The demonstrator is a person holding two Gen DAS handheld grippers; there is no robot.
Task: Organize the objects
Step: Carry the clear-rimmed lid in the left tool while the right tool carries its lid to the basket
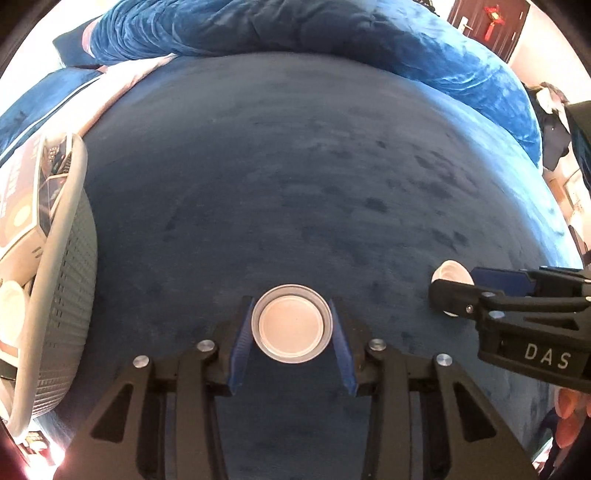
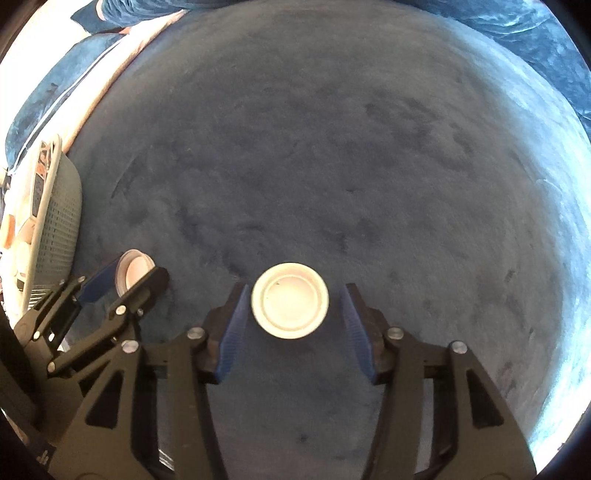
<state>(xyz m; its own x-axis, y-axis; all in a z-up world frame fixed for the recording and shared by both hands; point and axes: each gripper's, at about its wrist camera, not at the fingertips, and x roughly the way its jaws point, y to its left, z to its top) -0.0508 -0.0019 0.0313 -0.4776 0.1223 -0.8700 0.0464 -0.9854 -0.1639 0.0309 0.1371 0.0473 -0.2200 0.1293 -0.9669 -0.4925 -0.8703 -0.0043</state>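
A round grey-rimmed lid (image 1: 291,325) sits between the blue pads of my left gripper (image 1: 291,326), which touch its sides. It also shows in the right wrist view (image 2: 135,273). A round white lid (image 2: 290,300) lies on the dark blue bedcover between the pads of my right gripper (image 2: 291,306), with a gap on each side. The white lid shows in the left wrist view (image 1: 452,273), partly hidden by the right gripper's fingers (image 1: 458,295).
A grey slotted basket (image 1: 62,295) stands at the left with boxes (image 1: 26,195) in it; it also shows in the right wrist view (image 2: 59,221). A bunched blue duvet (image 1: 295,33) lies at the far side. A dark door (image 1: 487,26) is at the top right.
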